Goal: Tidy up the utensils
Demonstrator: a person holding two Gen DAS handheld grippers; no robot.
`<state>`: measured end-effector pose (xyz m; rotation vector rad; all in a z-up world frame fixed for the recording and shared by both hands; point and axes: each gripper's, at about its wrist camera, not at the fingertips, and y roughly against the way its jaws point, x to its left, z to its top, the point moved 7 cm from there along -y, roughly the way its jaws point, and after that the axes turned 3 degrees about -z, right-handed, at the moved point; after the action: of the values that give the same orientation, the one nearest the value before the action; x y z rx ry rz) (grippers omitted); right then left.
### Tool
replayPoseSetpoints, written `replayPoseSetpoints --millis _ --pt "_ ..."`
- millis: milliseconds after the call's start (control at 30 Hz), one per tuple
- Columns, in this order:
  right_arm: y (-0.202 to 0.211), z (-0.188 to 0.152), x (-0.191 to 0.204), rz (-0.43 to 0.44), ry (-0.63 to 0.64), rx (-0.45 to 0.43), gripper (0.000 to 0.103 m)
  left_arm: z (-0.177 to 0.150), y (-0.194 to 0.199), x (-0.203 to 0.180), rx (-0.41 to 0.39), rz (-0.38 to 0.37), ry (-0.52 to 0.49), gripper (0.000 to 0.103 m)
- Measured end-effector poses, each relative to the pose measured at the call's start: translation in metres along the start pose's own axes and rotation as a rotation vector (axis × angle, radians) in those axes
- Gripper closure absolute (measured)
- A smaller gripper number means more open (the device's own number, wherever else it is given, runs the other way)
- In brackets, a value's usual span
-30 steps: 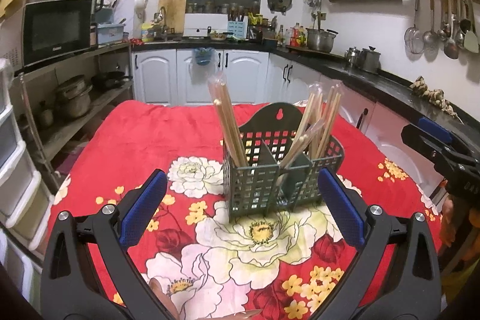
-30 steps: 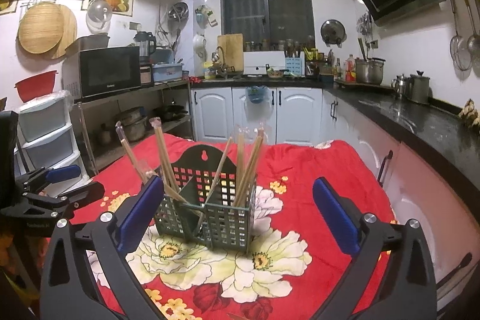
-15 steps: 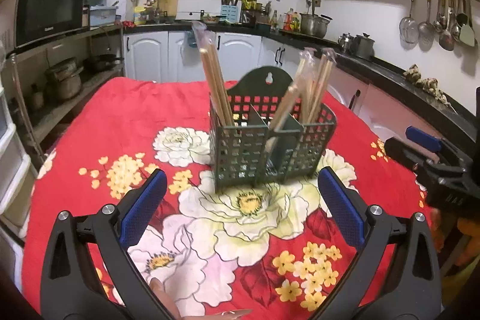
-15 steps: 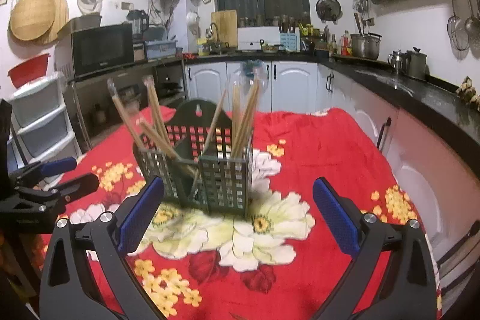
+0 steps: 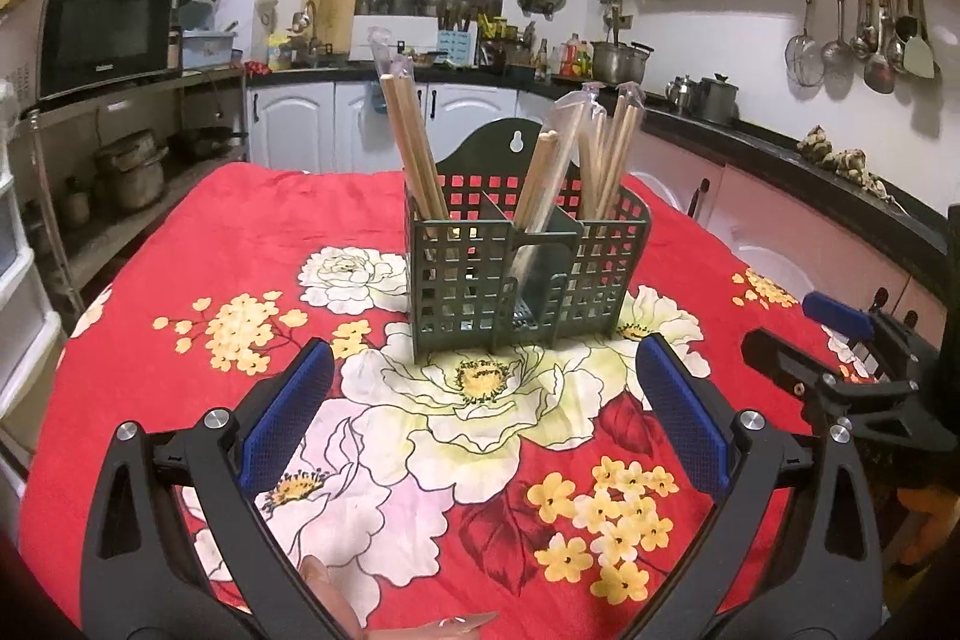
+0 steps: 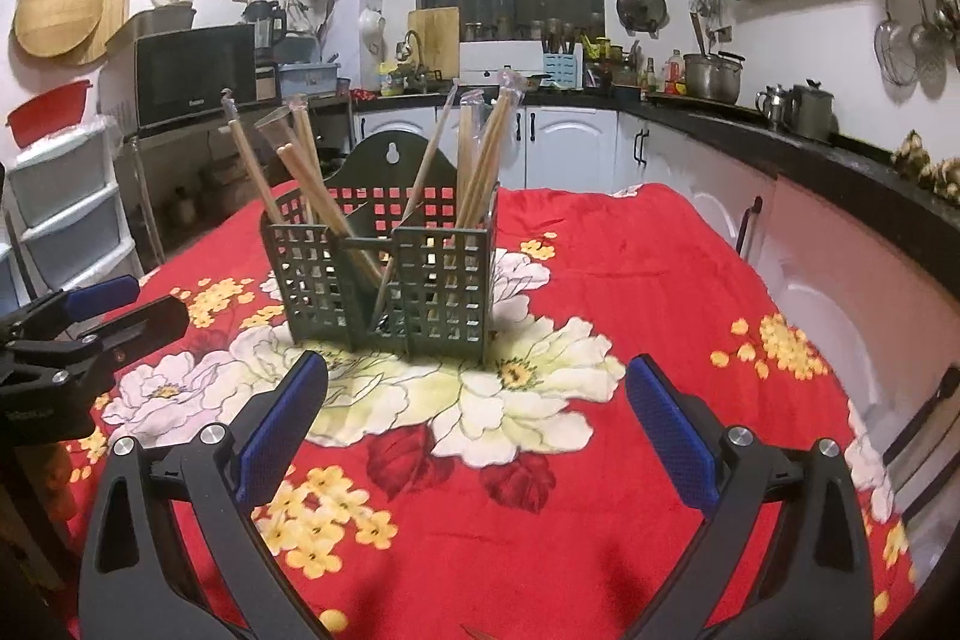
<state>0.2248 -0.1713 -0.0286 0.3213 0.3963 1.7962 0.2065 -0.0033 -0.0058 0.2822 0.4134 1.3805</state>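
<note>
While both tools hang above the table with nothing between their fingers, the left gripper (image 5: 480, 418) and the right gripper (image 6: 474, 421) fill the bottom of their own frames, blue pads spread wide apart and released. The task's thing, a dark green lattice utensil holder (image 5: 525, 274), stands upright at the centre of the left wrist frame on a red floral tablecloth (image 5: 210, 250); in the right wrist frame it sits centre-left. Wooden chopsticks (image 5: 414, 142), some in clear sleeves, lean in its compartments: one bundle in the left compartment, a slanting pair in the middle one, a bundle in the right one. No loose utensil shows on the cloth, so the sorting looks nearly or wholly finished; any step left is probably straightening the slanting chopsticks. To do that well, I judge it best to come in from above, close the pads around the sticks just over the holder's rim, not at the flimsy sleeve tips, and lift straight so the light holder does not tip or slide on the cloth. The other tool could steady the holder's side wall. At the right edge of the left wrist frame, the right gripper appears side-on, near the table's edge.
</note>
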Motion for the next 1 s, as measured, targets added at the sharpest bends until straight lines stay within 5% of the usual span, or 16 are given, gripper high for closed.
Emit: replayPoseSetpoints --millis 567,1000 --pt "0.063 -0.014 0.017 0.004 -0.018 -0.239 0.006 -0.020 0.038 0.002 -0.119 0.105 0.041 0.010" --pt "0.074 -0.021 0.018 -0.017 -0.020 -0.275 0.006 -0.034 0.053 -0.001 -0.173 0.126 0.034 0.010"
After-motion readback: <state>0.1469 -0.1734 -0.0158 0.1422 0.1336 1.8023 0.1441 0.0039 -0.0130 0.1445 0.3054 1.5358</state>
